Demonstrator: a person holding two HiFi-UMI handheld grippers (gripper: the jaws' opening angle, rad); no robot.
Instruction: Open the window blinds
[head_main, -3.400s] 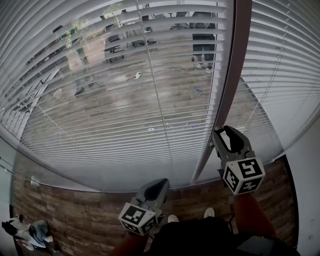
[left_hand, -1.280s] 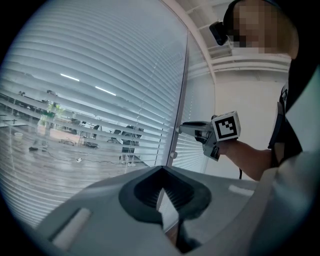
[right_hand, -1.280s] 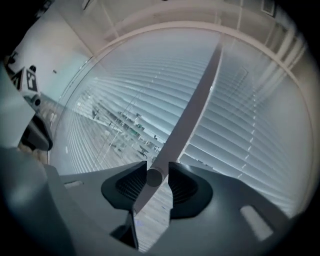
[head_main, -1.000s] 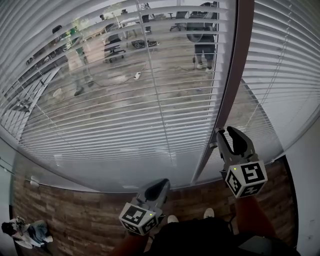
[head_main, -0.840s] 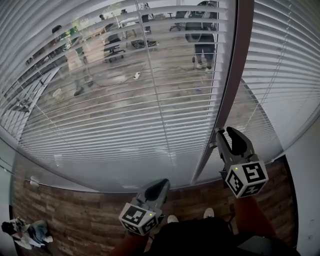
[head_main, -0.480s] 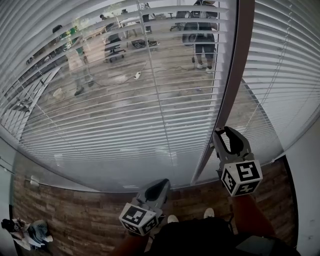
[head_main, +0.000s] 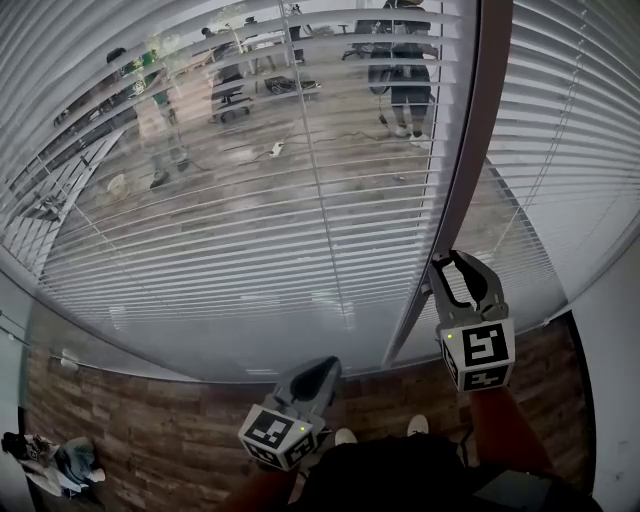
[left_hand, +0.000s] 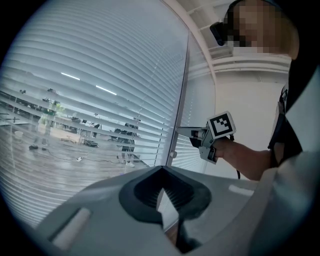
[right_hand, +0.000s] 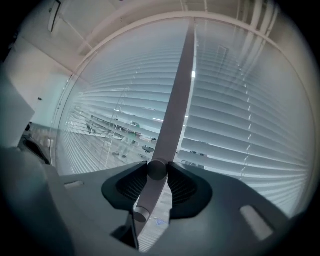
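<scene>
Right claw (head_main: 450, 262) is up at the blinds (head_main: 250, 200), pointing level, close beside the dark window post (head_main: 470, 150) that splits the two panels. The right gripper view shows it plainly: the tilt wand (right_hand: 144, 202), a slim grey rod, runs down between the jaws. They have just been closing, and both ribbed pads press on it. The wand's round end hangs just below the grip.

Left claw (head_main: 325, 364) sits lower, near the person's body and apart from the slats, its jaws together with nothing in them.

The marker cube (head_main: 478, 350) on each claw carries black-and-white square patterns.

On the left panel the slats stand flat enough that a wood floor and standing people show through.
</scene>
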